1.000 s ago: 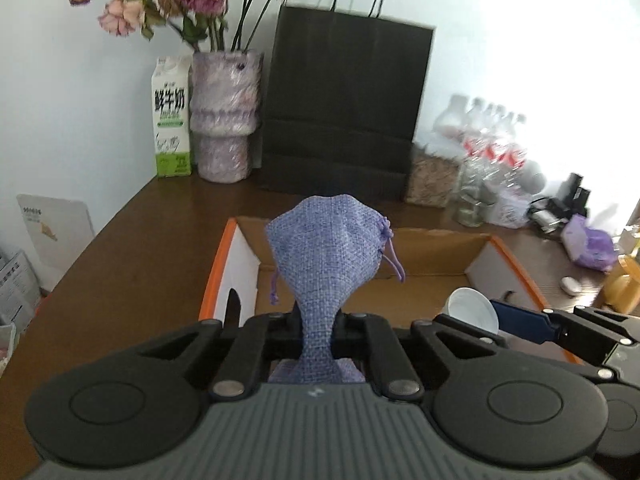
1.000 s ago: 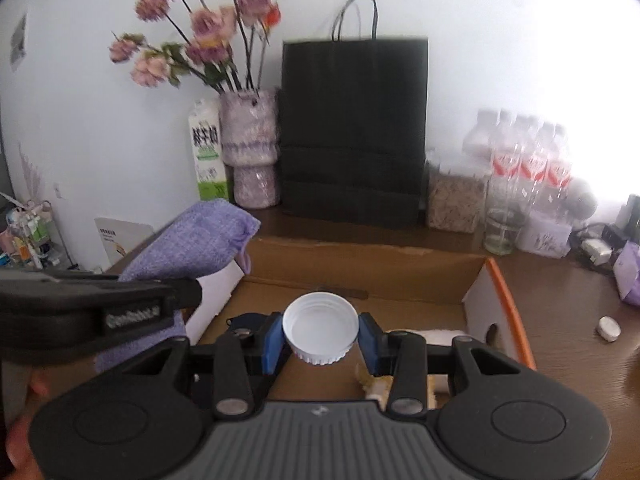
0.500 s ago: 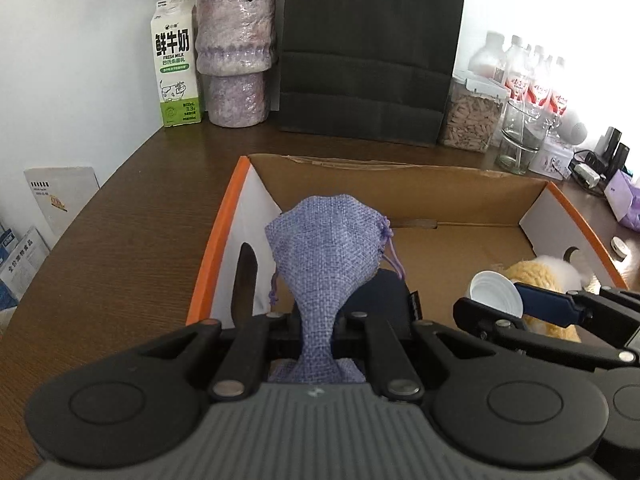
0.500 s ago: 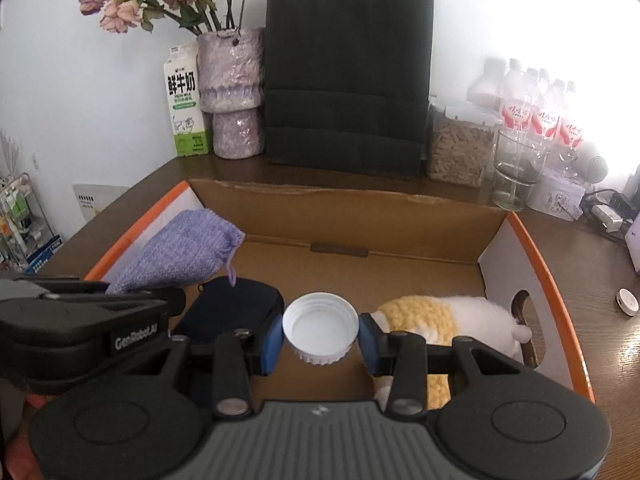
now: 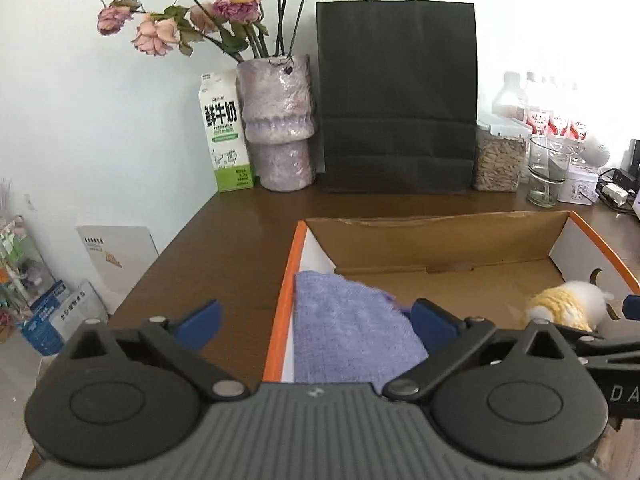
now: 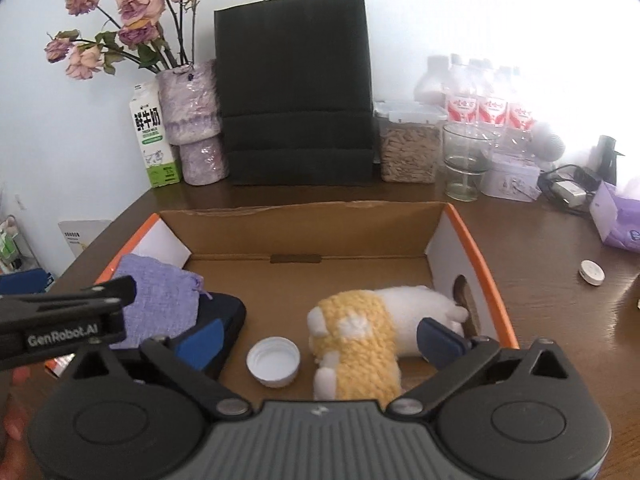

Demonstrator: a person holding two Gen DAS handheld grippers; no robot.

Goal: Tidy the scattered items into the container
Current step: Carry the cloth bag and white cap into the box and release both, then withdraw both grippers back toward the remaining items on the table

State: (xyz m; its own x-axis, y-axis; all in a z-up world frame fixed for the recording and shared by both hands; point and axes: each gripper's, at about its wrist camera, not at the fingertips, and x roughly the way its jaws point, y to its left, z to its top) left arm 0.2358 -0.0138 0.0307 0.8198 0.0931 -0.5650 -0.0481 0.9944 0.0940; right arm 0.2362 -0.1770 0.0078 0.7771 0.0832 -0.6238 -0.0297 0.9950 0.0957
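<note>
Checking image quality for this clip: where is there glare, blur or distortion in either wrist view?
Right wrist view: window glare washes out the upper right behind the bottles; the box and cap are sharp. Left wrist view: glare is milder at right, the pouch is slightly smeared. Both: fisheye bending, dark corners.

Pouch left in the box, cap centre, plush toy right.

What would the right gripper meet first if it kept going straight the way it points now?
Probably the white plastic bottle cap lying on the cardboard box floor, with the yellow and white plush toy just beside that line. The right gripper has open jaws; depth is uncertain.
</note>
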